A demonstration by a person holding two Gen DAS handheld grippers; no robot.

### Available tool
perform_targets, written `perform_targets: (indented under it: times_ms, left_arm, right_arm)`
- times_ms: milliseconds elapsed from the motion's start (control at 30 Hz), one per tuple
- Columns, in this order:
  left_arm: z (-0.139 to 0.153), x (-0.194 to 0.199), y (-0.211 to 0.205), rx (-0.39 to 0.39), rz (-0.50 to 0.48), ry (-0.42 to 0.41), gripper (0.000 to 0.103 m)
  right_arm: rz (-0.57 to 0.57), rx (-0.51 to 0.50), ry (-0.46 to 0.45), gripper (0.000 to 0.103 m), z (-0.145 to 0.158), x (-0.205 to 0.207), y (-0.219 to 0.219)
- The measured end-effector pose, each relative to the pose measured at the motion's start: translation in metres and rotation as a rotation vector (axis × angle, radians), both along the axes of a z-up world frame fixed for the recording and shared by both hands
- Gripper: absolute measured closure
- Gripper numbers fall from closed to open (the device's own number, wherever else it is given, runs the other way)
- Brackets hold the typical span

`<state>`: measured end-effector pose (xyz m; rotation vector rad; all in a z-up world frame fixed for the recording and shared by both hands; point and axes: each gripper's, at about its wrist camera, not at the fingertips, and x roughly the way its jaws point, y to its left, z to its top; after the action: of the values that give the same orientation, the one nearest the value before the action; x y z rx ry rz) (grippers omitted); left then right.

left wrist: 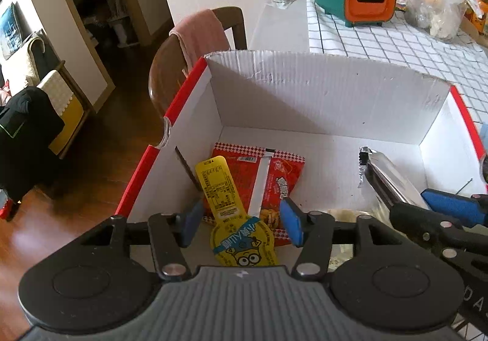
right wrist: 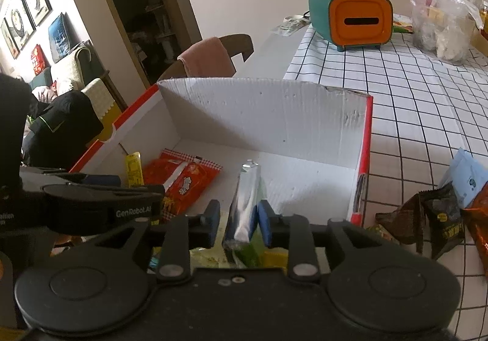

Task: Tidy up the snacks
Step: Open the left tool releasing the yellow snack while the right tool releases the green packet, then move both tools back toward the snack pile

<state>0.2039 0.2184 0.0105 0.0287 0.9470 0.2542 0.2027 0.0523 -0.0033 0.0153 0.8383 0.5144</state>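
Inside white box (left wrist: 320, 97), left gripper (left wrist: 241, 219) open over yellow packet (left wrist: 219, 188), right gripper (right wrist: 238, 216) clamping silver packet (right wrist: 245, 200)

One white cardboard box (right wrist: 274, 115) counted on tabletop (right wrist: 411, 115). Inside box: one red snack packet (left wrist: 274, 179), one yellow snack packet (left wrist: 225, 197), one silver foil packet (right wrist: 245, 200). Beside box, two dark snack packets (right wrist: 427, 213) seen, plus one orange one (right wrist: 479, 225). One teal-and-orange organizer (right wrist: 350, 18) noted, one clear plastic bag (right wrist: 442, 24), one wooden chair (left wrist: 195, 45).
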Motion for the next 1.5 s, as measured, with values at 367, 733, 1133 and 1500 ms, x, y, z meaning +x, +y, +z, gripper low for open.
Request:
perform_targets:
  times_ms: [367,733,1133,1500]
  left_arm:
    - [0.022,-0.019,-0.011,-0.006,-0.026,-0.067,0.033]
    - [0.045,-0.044,-0.033,-0.020,-0.065,-0.127,0.023]
    - [0.058,-0.070,-0.076,-0.076,-0.142,-0.174,0.019]
    - [0.054,-0.078,-0.135,-0.175,-0.228,-0.210,0.012]
  right_arm:
    - [0.010,0.050,-0.054,0.038,0.024,-0.014,-0.017]
    - [0.014,0.080,-0.104,0.023,0.048,-0.035,-0.045]
    - [0.000,0.088,-0.161,0.008,0.063,-0.065,-0.100]
    - [-0.060,0.063,-0.200,0.001,0.059,-0.083,-0.180]
